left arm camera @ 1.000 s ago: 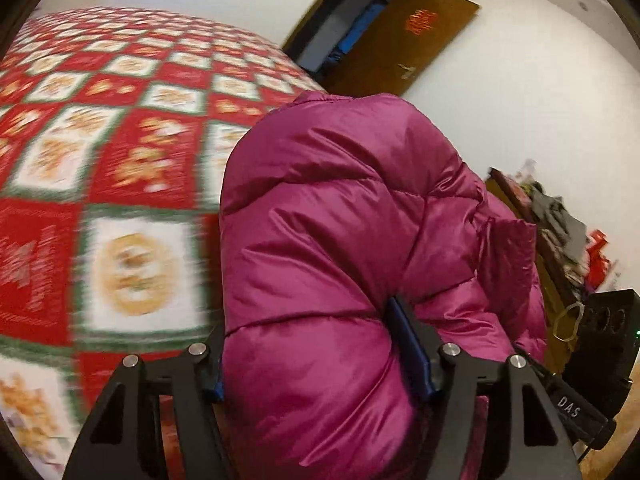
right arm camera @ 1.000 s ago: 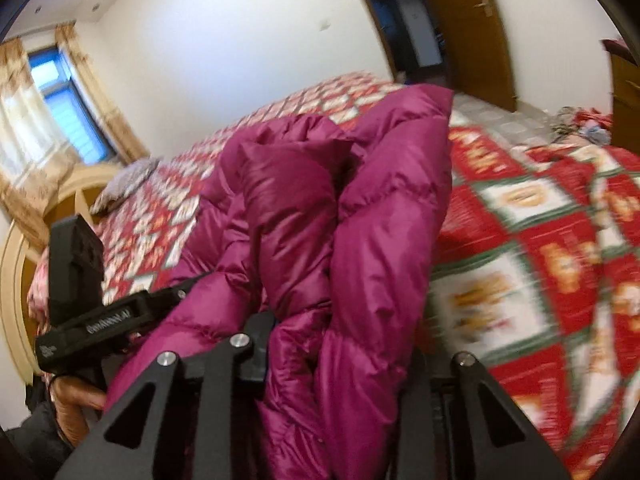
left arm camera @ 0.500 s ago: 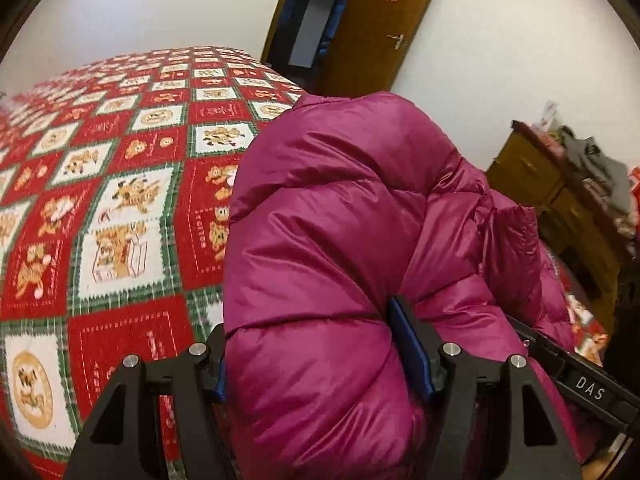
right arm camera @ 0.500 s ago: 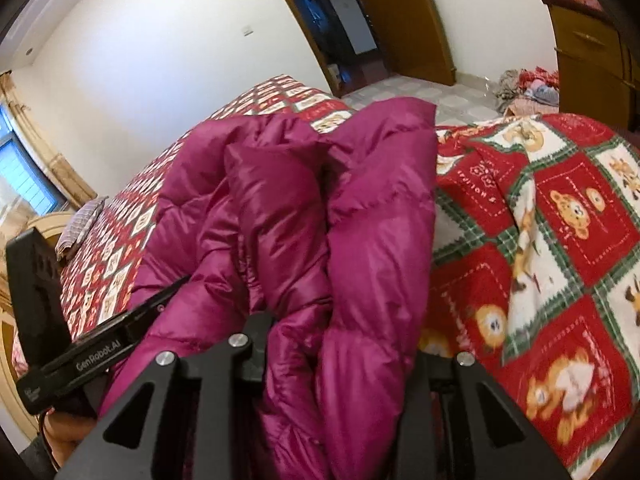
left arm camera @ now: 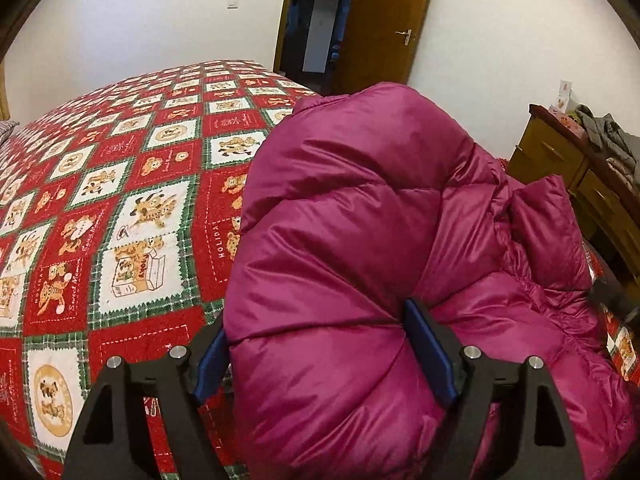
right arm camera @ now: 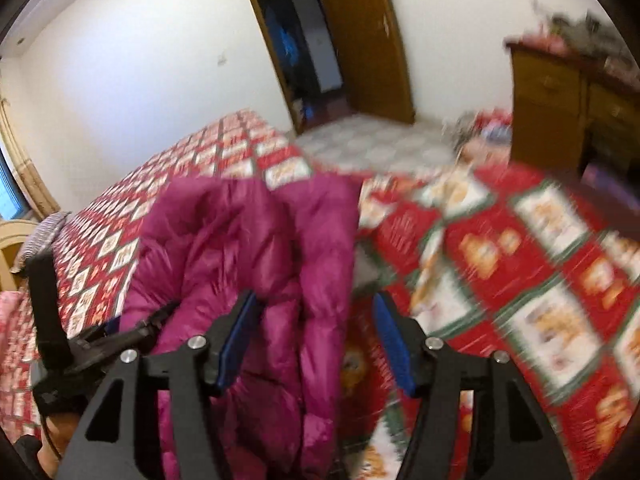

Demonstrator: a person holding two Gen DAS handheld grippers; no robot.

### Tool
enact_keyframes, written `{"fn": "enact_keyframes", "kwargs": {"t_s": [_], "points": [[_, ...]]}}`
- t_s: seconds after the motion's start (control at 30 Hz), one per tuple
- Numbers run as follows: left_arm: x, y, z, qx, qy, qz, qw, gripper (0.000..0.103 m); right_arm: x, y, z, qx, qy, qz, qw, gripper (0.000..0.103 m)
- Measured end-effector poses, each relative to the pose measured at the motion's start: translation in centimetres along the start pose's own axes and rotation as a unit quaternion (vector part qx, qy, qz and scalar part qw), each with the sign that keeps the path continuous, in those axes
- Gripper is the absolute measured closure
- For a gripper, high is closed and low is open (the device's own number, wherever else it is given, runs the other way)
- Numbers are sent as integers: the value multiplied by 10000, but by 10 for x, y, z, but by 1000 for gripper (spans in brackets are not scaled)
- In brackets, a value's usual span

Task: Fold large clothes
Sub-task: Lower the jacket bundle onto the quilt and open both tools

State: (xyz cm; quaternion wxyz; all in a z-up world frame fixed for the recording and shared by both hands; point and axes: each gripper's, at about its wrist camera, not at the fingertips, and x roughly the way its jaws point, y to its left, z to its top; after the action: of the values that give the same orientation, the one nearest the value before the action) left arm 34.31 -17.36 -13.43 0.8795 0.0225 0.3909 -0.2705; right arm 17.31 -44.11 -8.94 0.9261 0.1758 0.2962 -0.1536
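A magenta puffer jacket (left arm camera: pixel 360 240) lies bunched on a bed with a red, green and white bear-pattern quilt (left arm camera: pixel 120 220). My left gripper (left arm camera: pixel 320 344) is shut on a thick fold of the jacket, its blue pads pressed into both sides. In the right wrist view the jacket (right arm camera: pixel 248 264) hangs between and left of the fingers of my right gripper (right arm camera: pixel 316 332), whose jaws stand apart; the right pad (right arm camera: pixel 390 340) is clear of the fabric. The left gripper's body (right arm camera: pixel 80 344) shows at the left of that view.
A wooden dresser (left arm camera: pixel 560 160) piled with clothes stands to the right of the bed, also in the right wrist view (right arm camera: pixel 560 104). A brown door (left arm camera: pixel 380 20) stands open at the back wall. Tiled floor (right arm camera: pixel 372 144) lies beyond the bed corner.
My right gripper has opened and let go of the jacket fold, and is drawing back. The left gripper keeps its hold and has lowered the jacket toward the quilt.
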Motion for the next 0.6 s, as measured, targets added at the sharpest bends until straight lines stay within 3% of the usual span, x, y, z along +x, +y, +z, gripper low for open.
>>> {"fn": "enact_keyframes", "kwargs": {"t_s": [0.1, 0.27, 0.33, 0.47, 0.6], "points": [[0, -3, 1, 66, -10, 85, 9999, 21, -9, 9, 22, -7, -224, 47, 9997, 50], [1, -13, 3, 286, -5, 337, 9990, 21, 39, 41, 56, -13, 380, 496, 9980, 55], [1, -18, 4, 446, -11, 468, 9979, 21, 62, 42, 58, 11, 612, 375, 9974, 57], [2, -22, 5, 613, -21, 564, 9965, 21, 92, 29, 44, -10, 910, -317, 9953, 58], [8, -27, 8, 643, -6, 573, 9963, 15, 97, 6, 23, 10, 1037, -511, 9933, 61]]}}
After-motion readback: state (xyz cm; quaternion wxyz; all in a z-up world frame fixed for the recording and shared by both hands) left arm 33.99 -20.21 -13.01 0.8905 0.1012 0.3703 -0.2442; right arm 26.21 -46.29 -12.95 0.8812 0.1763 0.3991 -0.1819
